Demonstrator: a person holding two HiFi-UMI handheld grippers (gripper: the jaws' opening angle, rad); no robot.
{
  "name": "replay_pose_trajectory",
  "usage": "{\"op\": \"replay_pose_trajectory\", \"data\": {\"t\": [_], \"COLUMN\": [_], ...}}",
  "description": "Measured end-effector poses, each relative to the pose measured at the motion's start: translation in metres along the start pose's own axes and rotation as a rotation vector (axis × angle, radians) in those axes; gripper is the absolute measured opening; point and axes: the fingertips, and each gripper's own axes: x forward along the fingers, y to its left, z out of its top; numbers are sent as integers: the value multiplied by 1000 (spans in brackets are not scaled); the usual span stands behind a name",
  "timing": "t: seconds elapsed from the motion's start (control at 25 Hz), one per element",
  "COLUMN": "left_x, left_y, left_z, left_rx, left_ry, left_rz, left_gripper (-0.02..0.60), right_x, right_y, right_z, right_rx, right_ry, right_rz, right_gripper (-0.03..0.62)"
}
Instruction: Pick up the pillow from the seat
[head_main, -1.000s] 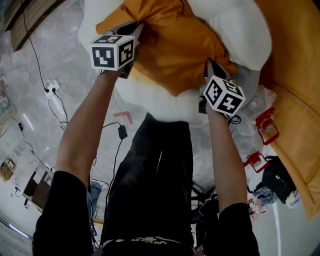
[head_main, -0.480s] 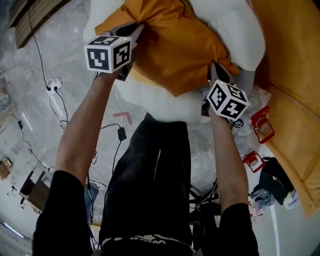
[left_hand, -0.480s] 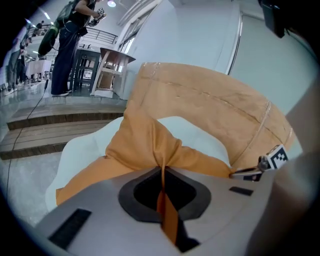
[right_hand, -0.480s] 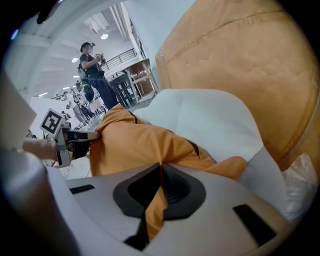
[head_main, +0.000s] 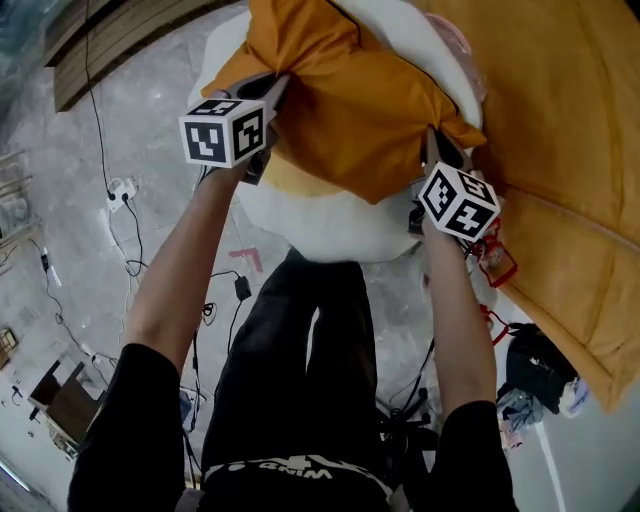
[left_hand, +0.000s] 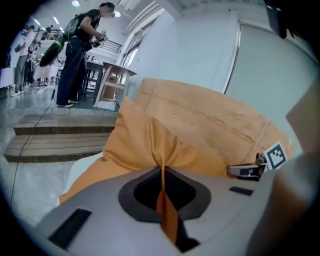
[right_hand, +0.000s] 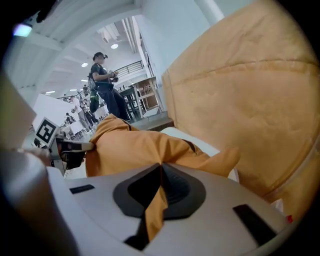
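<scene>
Grips the orange pillow (head_main: 350, 105) by its cover alone — with the left gripper (head_main: 272, 92) shut almost flat on a thin fold at the left edge, and with the right gripper (head_main: 438, 150) pinched just as tight on a fold at the right corner. Holds it slung between the two over the white seat (head_main: 320, 225), close beside the big tan cushion (head_main: 570, 150); cannot tell from above whether quite clear of the seat. Risks a slip from here: very little cloth in each pinch, slick by the look of it, so may creep out under the filling's weight. Could also tilt and dump to one side if raised unevenly — or drag a hanging corner across the seat's rim, or catch against the tan cushion.
</scene>
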Motion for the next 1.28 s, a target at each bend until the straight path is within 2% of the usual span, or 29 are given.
{"op": "replay_pose_trajectory", "data": {"t": [0.24,0.4,0.72,0.88,1.2,1.28], "left_x": [-63,-109,-231,-292,-418,-442], "left_y": [-41,-73,-142,-180,-249,-262], "left_z": [47,69,112,126,149,151], "left_rx": [-19,-12,117,179,282,301], "left_ry": [-46,-72,-155,-218,-403,-417], "left_rz": [18,-3,69,67,49,62], "left_gripper": [15,15,14,14,13,12], "right_x": [-62,-116,-236,-293,-408,-431], "right_y": [15,32,70,87,132,141], "right_z": [65,94,135,152,187,190], "right_rx": [-55,-107,-169,-195,-282,-292], "right_ry": [-49,-76,-145,-197,-327,-348], "right_rz": [15,39,82,109,215,237], "right_gripper": [28,28,28,28,28,28]}}
